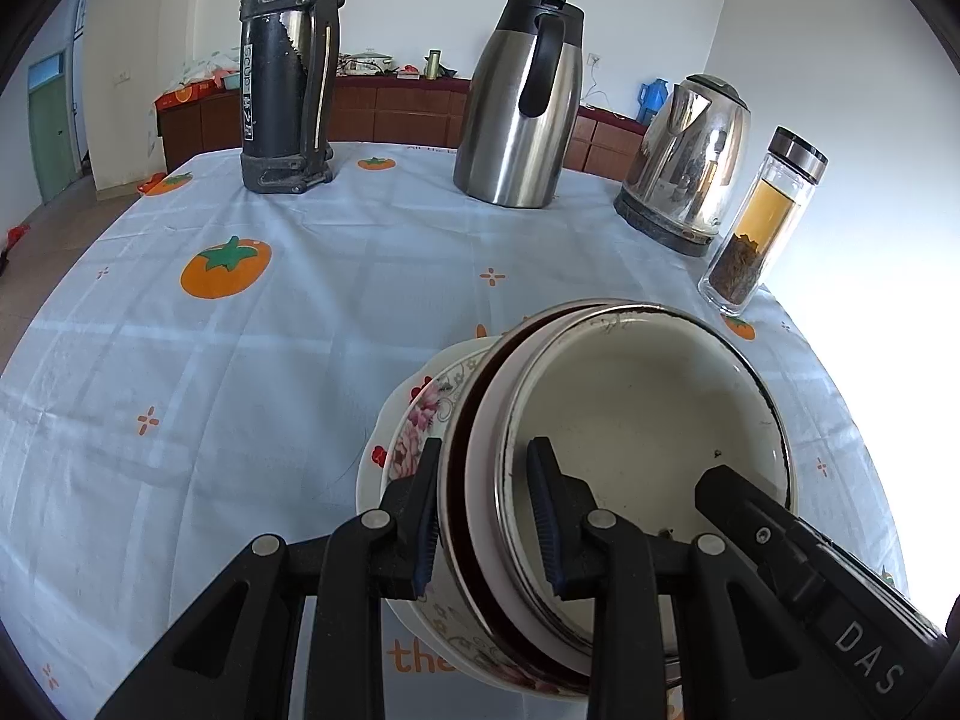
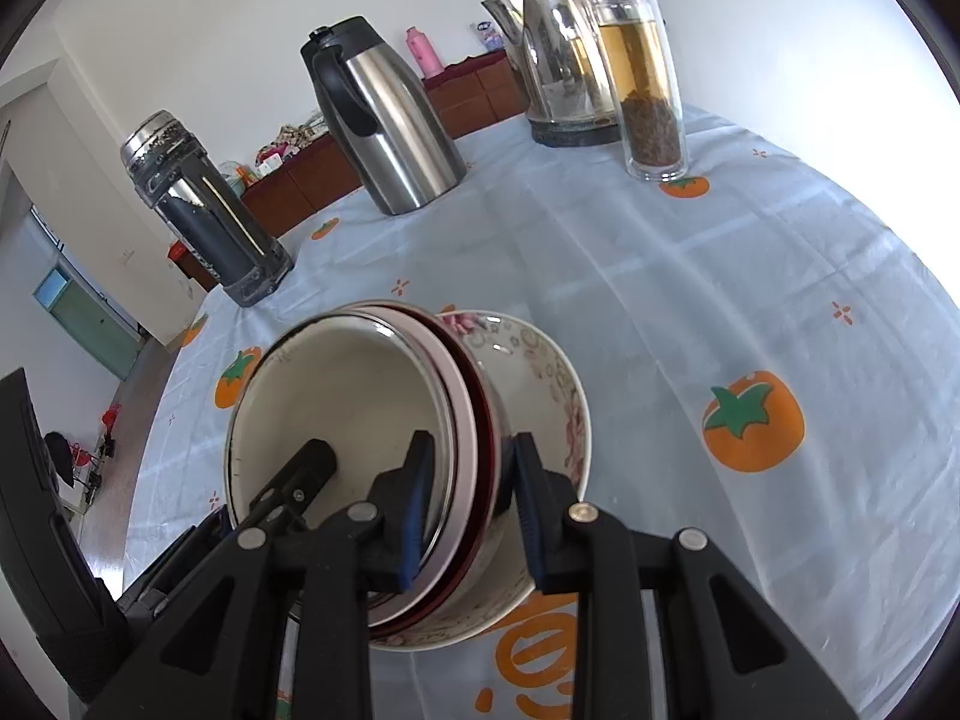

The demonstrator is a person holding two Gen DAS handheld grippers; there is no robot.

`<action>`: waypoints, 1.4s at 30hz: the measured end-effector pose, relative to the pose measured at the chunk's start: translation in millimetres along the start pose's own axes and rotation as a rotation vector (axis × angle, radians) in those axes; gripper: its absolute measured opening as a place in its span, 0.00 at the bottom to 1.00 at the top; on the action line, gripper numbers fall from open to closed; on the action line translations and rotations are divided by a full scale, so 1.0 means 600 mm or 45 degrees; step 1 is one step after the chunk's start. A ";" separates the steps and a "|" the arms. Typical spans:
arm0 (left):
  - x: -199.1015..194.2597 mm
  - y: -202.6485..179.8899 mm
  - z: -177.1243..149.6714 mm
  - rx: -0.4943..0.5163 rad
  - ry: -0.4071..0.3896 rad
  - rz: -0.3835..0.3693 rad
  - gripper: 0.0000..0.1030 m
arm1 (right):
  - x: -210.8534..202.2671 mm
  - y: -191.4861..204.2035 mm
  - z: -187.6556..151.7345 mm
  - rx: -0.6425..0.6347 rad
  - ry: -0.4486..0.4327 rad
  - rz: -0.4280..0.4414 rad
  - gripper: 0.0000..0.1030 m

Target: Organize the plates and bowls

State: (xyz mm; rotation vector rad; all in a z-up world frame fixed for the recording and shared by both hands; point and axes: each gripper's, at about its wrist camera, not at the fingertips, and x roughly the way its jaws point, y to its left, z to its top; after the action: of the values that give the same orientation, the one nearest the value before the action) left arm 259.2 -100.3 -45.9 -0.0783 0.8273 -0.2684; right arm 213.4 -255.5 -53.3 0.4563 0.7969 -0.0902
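Observation:
A stack of nested bowls (image 1: 636, 420) sits on a floral plate (image 1: 414, 420) on the tablecloth: a white enamel bowl innermost, then a pink bowl, then a dark red one. My left gripper (image 1: 486, 510) is shut on the stack's left rim, one finger inside, one outside. My right gripper (image 2: 468, 504) is shut on the opposite rim of the same bowls (image 2: 342, 408), above the floral plate (image 2: 552, 372). The right gripper's finger also shows inside the bowl in the left wrist view (image 1: 738, 498).
At the table's far side stand a black thermos (image 1: 288, 78), a steel jug (image 1: 522, 102), an electric kettle (image 1: 690, 162) and a glass tea bottle (image 1: 762, 222). The blue tablecloth (image 1: 240, 360) has orange persimmon prints. A wooden sideboard lines the back wall.

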 end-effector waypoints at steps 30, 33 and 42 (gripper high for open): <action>-0.005 0.016 0.012 -0.019 -0.037 0.058 0.51 | -0.015 -0.020 0.002 0.054 -0.161 0.072 0.50; -0.010 0.011 0.010 0.007 -0.067 0.104 0.60 | -0.028 -0.028 0.001 0.075 -0.216 0.056 0.50; -0.043 0.005 0.001 0.071 -0.197 0.213 0.70 | -0.045 -0.026 -0.006 0.067 -0.345 0.026 0.61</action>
State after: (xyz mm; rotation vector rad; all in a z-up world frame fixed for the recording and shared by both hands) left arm 243.7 -90.4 -27.7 0.0224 0.6674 -0.1262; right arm 188.5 -270.8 -42.1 0.4899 0.5247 -0.1509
